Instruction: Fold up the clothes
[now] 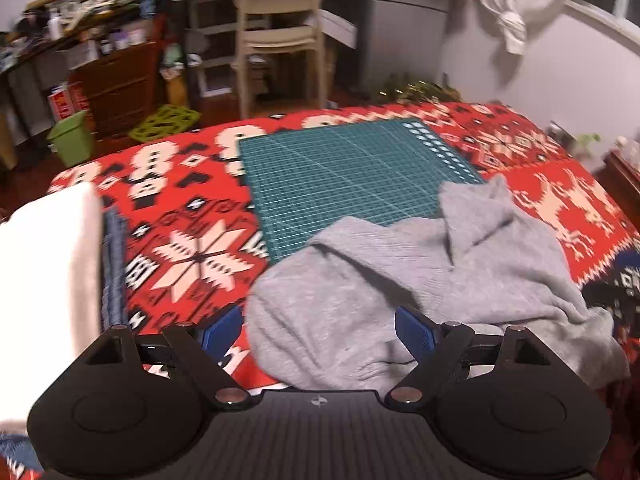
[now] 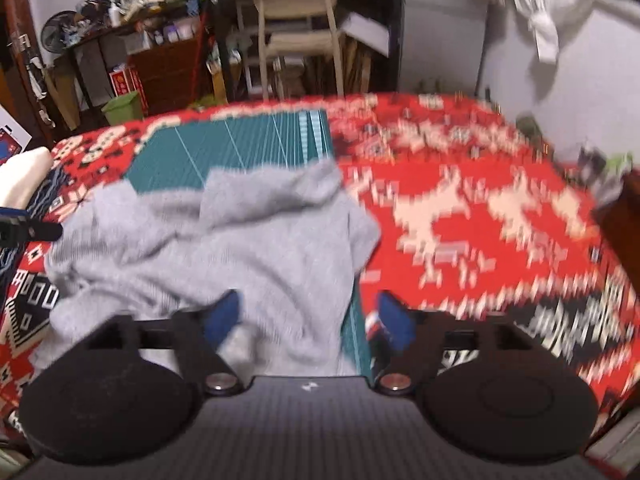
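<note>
A crumpled grey sweater (image 1: pixel 400 276) lies on the near part of a green cutting mat (image 1: pixel 340 172), on a table with a red patterned cloth (image 1: pixel 188 216). My left gripper (image 1: pixel 318 330) is open, its blue fingers on either side of the sweater's near left part. In the right wrist view the sweater (image 2: pixel 224 240) lies left of centre over the mat (image 2: pixel 240 148). My right gripper (image 2: pixel 310 316) is open over the sweater's near right edge. The left gripper's black tip (image 2: pixel 28 230) shows at the far left.
A white folded cloth on a blue garment (image 1: pixel 52 272) sits at the table's left. Beyond the table stand a beige chair (image 1: pixel 280 36), cluttered shelves (image 1: pixel 100 20) and a green bin (image 1: pixel 72 138). A white garment (image 1: pixel 508 4) hangs on the right wall.
</note>
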Tool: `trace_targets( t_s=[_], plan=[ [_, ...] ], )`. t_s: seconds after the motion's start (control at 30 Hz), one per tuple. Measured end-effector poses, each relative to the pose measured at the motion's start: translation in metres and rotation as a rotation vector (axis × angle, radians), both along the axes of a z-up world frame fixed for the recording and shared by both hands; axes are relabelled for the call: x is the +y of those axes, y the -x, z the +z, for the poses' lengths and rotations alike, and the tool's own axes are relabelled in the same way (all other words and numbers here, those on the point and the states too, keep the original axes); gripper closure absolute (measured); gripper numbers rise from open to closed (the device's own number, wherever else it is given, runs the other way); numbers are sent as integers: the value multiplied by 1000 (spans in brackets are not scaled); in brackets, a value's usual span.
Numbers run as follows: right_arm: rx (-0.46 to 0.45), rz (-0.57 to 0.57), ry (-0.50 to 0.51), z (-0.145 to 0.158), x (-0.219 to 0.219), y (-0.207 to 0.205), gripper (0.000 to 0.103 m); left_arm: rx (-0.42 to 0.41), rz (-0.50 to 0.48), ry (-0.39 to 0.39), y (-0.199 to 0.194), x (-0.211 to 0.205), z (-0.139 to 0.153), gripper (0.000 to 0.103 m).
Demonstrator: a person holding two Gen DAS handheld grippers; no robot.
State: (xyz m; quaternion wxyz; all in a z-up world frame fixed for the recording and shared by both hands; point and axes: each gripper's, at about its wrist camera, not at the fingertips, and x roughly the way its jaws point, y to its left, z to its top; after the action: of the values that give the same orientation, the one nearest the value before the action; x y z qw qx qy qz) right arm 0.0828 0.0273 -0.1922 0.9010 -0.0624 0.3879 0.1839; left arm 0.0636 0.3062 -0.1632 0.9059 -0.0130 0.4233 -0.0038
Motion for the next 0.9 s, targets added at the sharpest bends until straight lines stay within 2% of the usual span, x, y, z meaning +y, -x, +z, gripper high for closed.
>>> trace_targets(
  t_s=[0.07,0.2,0.33,0.43,0.53,0.6,0.67,0.73,0.83,0.9],
  plan=[
    [-30,12,11,5,3,-4,1,-4,-7,-28,-5,-3,-1,19],
    [-70,36,0,5,10,-14,1,-51,-11,-32,-14,-6,2,17],
    [-52,128,-3,-5,20,-25,1,-104,-31,24,-20,-7,7,16],
    [-83,124,-41,-10,23,-31,1,-131,-28,-8,-25,-9,9,16],
    [-94,192,-77,-10,28,-45,1,-93,-35,-19,-34,-8,8,16],
    [-86,247,-140,-8,27,-56,1,-75,-32,-3,-36,-4,7,16],
    [-84,260,-128,-7,32,-71,1,-50,-19,4,-38,0,6,16],
    [-89,283,-94,-7,40,-85,7,-30,-8,10,-39,3,5,16],
    [-63,350,-10,-13,63,-108,26,-21,12,13,-39,9,3,16],
    [-26,389,9,-18,77,-122,46,-23,27,18,-39,12,6,16]
  ],
)
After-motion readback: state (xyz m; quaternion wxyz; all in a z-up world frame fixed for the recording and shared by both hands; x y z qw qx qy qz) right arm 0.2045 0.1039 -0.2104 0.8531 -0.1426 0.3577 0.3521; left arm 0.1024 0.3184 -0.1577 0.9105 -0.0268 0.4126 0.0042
